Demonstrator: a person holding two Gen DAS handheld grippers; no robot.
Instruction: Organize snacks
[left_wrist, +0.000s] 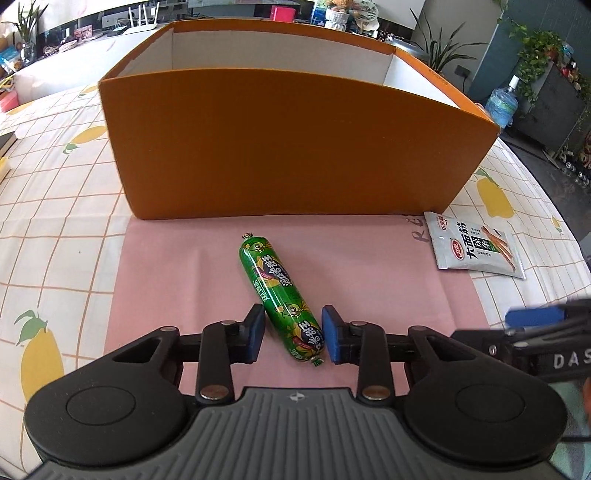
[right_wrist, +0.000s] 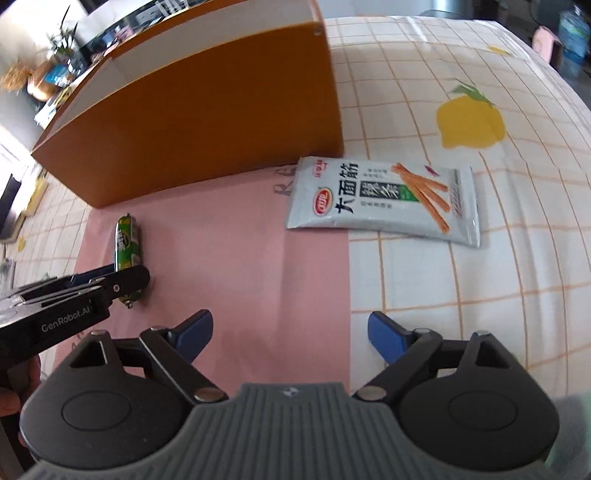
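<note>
A green sausage stick (left_wrist: 282, 295) lies on the pink mat (left_wrist: 177, 280), its near end between the blue pads of my left gripper (left_wrist: 293, 334). The jaws are open around it, with small gaps on both sides. A grey spicy-strip packet (left_wrist: 476, 245) lies at the right, by the corner of the orange box (left_wrist: 288, 147). In the right wrist view my right gripper (right_wrist: 290, 334) is wide open and empty above the mat, short of the packet (right_wrist: 384, 199). The sausage (right_wrist: 127, 240) and the left gripper (right_wrist: 110, 282) show at the left there.
The orange box (right_wrist: 207, 110) is open-topped with white inner walls and stands behind the mat. A lemon-print checked tablecloth (left_wrist: 55, 192) covers the table. Plants, shelves and a water bottle (left_wrist: 501, 105) stand beyond the table.
</note>
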